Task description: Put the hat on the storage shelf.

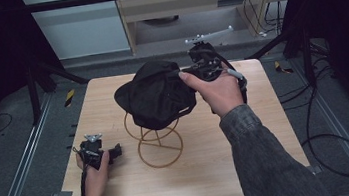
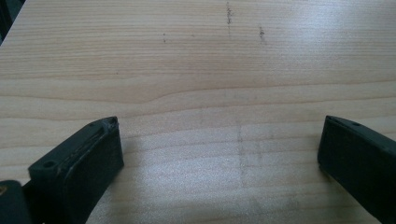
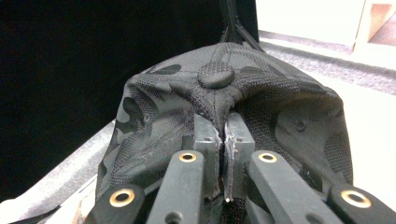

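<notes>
A black camouflage cap (image 1: pixel 157 95) hangs over the top of a wooden wire stand (image 1: pixel 155 140) at the middle of the table. My right gripper (image 1: pixel 182 72) comes in from the right and is shut on the cap's crown. In the right gripper view the jaws pinch a fold of cap fabric (image 3: pixel 159 116) just below the top button (image 3: pixel 215 74). My left gripper (image 1: pixel 117 150) rests near the table's front left corner, held by a hand. In the left gripper view its jaws stand wide apart over bare wood, open with nothing between the fingertips (image 2: pixel 93 149).
The light wooden table (image 1: pixel 247 134) has dark floor and metal rails on both sides. Black frame legs stand at the back corners. Cables lie on the floor at the right. A pale cabinet stands beyond the far edge.
</notes>
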